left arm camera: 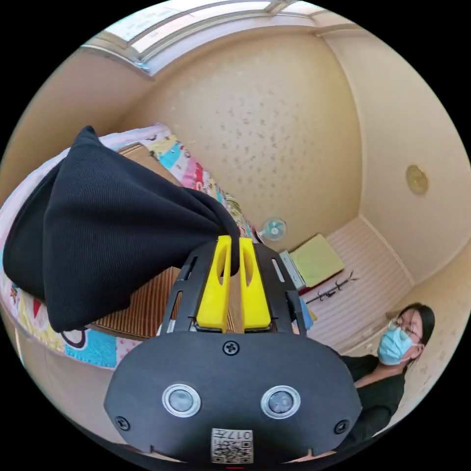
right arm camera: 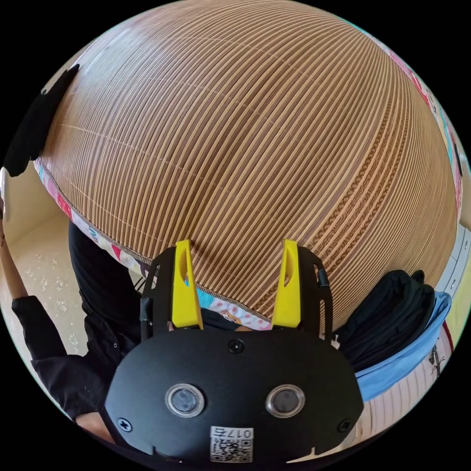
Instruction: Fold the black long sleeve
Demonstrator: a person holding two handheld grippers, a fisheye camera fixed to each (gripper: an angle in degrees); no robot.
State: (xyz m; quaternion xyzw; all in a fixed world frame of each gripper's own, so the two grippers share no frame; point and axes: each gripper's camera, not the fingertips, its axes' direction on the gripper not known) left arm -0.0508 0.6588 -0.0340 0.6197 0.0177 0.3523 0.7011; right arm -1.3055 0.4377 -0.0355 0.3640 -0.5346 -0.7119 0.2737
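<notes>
Beige walls and a slatted bamboo mat (right arm camera: 255, 127) spread over a bed with a cartoon-print sheet (left arm camera: 93, 346) set the scene, and the mat serves as the landmark. Above the mat, the left tool (left arm camera: 234, 245) has its yellow jaws nearly together, pinching a gathered corner of the black long sleeve (left arm camera: 108, 221), which hangs from that pinch in a loose, drooping cone off the mat's surface. The right tool (right arm camera: 236, 260) hovers at the mat's near edge with its jaws spread wide and nothing between them. Beside the mat's far corner lies a pile of dark clothes (right arm camera: 387, 314) on a blue fabric (right arm camera: 407, 353). A person in dark clothing (right arm camera: 98, 314) stands against the mat's edge. The garment looks light, soft and limp, a fine ribbed knit that will sag and bunch rather than hold shape, so one pinch is not enough; I judge the free tool should take a shoulder or hem corner to stretch it flat
</notes>
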